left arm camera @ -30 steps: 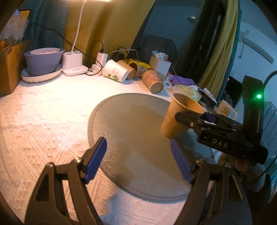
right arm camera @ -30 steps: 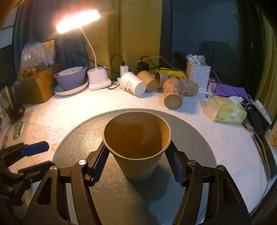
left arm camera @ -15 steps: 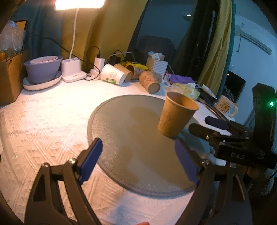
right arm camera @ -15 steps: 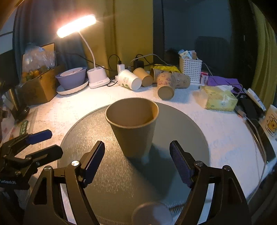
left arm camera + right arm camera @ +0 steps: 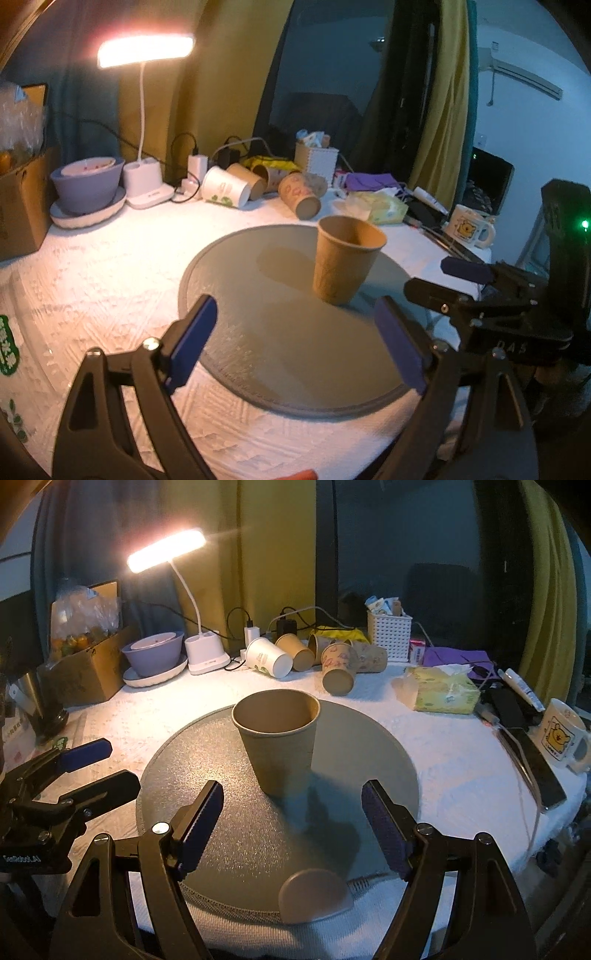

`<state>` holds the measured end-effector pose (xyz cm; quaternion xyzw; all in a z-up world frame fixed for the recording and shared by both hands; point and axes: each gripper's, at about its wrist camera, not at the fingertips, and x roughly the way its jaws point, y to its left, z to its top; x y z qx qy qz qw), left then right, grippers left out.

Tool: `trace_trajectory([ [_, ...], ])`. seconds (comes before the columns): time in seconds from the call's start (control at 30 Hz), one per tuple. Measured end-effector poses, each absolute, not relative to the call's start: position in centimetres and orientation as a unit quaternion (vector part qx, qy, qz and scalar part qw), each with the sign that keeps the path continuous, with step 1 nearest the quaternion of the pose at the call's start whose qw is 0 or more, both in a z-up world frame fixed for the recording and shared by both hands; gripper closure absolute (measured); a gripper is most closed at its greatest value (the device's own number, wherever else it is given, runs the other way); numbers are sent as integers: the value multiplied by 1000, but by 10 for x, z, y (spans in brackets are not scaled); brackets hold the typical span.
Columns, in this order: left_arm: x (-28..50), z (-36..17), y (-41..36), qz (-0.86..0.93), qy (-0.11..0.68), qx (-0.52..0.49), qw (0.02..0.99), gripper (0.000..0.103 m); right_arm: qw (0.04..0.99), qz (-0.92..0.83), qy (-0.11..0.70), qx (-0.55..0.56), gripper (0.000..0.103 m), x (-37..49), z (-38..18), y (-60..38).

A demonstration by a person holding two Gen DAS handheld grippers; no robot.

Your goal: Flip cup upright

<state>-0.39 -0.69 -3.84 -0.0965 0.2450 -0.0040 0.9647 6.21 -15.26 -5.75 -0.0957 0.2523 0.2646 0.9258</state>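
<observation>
The left claw (image 5: pixel 295 347) is held spread wide and empty above the near edge of the round grey mat (image 5: pixel 236 332), clear of the brown paper cup (image 5: pixel 345 260), which is seen standing mouth-up on the mat. In the right wrist view, the right claw (image 5: pixel 293 829) is likewise parted with nothing between its pads, short of the paper cup (image 5: pixel 279 746); the flip is judged complete, so no grip is needed.
</observation>
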Motion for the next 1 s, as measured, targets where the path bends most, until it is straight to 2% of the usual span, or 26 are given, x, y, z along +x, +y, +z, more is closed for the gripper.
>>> trace_trajectory([
  [0.17,-9,-29,-16,-6,234,-87,968,11,930,262,240,-94,23,52,-49,-160],
  [1.0,-42,21,-44,-5,143,-47,989,11,943,261,185,-88,23,15,-8,-183],
])
